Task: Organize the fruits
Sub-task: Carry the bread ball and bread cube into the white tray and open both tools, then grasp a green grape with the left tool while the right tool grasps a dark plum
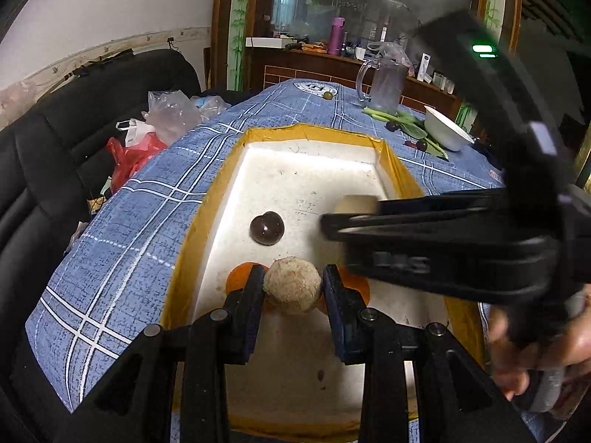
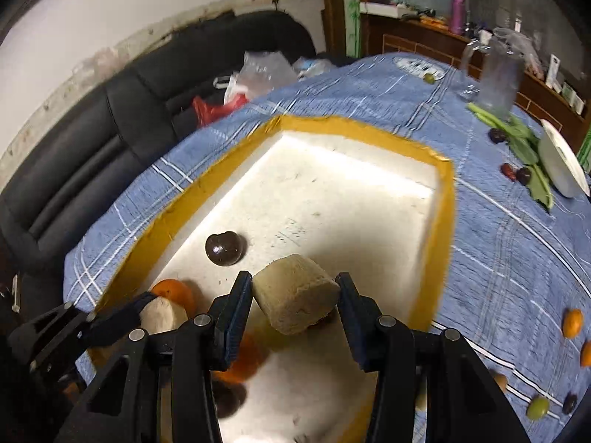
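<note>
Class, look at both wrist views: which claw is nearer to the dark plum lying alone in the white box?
Roughly level, perhaps the right claw: the dark plum lies just ahead to its left. The left claw is behind it.

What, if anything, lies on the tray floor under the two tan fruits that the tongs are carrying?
Oranges lie under the left tongs' round fruit. An orange lies beside the right tongs' fruit. The tray's far floor is bare.

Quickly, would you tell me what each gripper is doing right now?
Left gripper: shut on a round tan fruit.
Right gripper: shut on a tan cylindrical piece.
</note>
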The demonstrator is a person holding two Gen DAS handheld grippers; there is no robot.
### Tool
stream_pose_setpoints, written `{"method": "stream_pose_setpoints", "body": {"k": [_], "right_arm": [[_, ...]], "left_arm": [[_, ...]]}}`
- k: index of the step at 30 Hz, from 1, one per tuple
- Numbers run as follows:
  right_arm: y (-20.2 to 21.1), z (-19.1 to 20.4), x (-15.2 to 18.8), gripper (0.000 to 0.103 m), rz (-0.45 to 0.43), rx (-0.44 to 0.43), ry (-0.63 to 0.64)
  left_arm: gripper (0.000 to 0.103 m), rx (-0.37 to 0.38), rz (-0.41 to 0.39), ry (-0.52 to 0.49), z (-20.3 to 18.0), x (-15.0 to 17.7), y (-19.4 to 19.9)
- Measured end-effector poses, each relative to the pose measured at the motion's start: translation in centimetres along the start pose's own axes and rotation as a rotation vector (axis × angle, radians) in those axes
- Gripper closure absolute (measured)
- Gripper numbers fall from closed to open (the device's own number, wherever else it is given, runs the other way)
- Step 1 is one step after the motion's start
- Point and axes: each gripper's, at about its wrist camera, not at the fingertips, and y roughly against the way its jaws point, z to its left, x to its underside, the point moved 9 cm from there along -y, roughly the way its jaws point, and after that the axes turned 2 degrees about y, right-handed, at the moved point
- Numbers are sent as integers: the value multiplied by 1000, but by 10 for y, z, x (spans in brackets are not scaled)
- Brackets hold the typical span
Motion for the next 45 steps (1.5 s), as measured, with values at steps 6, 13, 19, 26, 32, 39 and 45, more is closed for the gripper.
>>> {"method": "stream_pose_setpoints", "body": {"k": [6, 13, 19, 26, 32, 39, 45], "right_arm": [[-13, 10, -2, 52, 28, -12, 31], [0, 8, -11, 37, -27, -1, 24], [23, 0, -1, 37, -63, -14, -6], [60, -26, 38, 33, -108, -4, -41], [108, -63, 68, 32, -178, 34, -100], [153, -120, 109, 28, -229, 100, -202], [166, -161, 153, 28, -218, 137, -300]], "left_arm": [[51, 10, -8, 31, 7, 0, 3], [36, 17, 7, 81, 13, 1, 6], [35, 9, 14, 88, 12, 4, 12], [30, 3, 17, 82, 0, 7, 19], [29, 1, 15, 57, -16, 10, 26], [29, 18, 35, 11, -49, 15, 26], [29, 65, 75, -108, -104, 32, 25]]}}
